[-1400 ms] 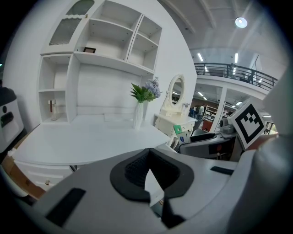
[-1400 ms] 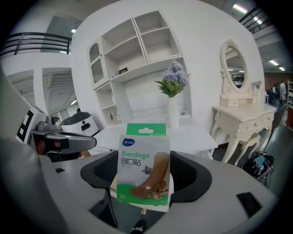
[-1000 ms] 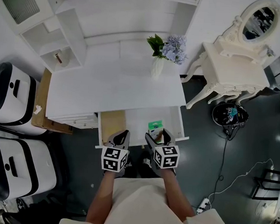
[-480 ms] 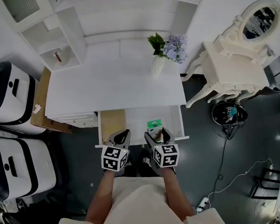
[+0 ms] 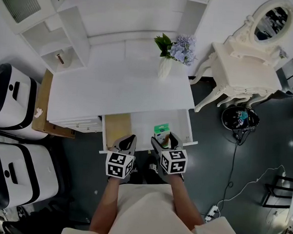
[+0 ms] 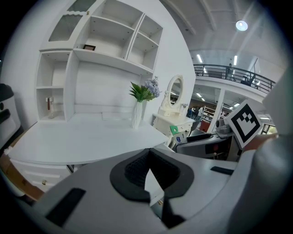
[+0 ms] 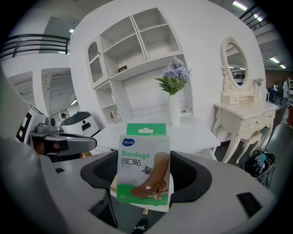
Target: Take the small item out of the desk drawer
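- Drawer (image 5: 141, 127) stands open under the tabletop (image 5: 118, 92) edge.
- Left gripper (image 5: 127, 140): jaws pressed together, empty.
- Right gripper (image 5: 165, 139): jaws pinch bandage packet (image 7: 144, 169) by its lower part, above the drawer; a shallow grip could let it drop in.

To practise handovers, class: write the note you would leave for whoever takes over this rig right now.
Right claw: shut on the bandage pack, which it holds upright.
Left claw: shut, with nothing in it, beside the right one at the drawer's front.
Things: the drawer is open under the desk. In the head view the pack sits over the drawer's front right part.
Done: the pack is gripped and appears lifted off the drawer floor.
Left: bring the pack clear of the drawer and probably set it on the desk. Nothing shows whether the drawer must be closed.
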The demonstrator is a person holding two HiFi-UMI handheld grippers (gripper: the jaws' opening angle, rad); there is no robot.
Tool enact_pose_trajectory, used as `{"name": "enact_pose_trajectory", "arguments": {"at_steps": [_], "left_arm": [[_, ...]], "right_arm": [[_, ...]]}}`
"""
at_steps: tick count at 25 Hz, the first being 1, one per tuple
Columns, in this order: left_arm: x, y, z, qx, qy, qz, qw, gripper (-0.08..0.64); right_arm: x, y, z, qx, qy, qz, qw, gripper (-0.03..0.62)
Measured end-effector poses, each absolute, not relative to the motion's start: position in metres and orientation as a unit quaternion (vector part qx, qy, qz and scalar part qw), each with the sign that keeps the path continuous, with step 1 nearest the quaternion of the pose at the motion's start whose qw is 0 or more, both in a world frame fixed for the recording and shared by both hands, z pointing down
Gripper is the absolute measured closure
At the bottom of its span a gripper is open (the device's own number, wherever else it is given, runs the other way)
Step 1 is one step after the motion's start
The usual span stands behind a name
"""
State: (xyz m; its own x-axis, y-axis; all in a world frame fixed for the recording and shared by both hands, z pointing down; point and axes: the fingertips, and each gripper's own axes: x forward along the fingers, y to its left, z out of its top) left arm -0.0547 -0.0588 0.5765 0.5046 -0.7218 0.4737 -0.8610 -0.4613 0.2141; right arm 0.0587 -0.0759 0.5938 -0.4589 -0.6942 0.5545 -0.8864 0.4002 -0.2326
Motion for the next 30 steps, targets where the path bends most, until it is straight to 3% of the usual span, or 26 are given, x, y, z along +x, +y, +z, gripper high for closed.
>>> {"name": "enact_pose_trajectory", "arguments": {"at_steps": [30], "left_arm": [[-0.055,-0.049,0.577,0.839,-0.472,0.165,0.215,0.545]], "right_arm": [[0.052,-0.065,0.594,0.467,-0.825,0.254,0.189,0.227]]}}
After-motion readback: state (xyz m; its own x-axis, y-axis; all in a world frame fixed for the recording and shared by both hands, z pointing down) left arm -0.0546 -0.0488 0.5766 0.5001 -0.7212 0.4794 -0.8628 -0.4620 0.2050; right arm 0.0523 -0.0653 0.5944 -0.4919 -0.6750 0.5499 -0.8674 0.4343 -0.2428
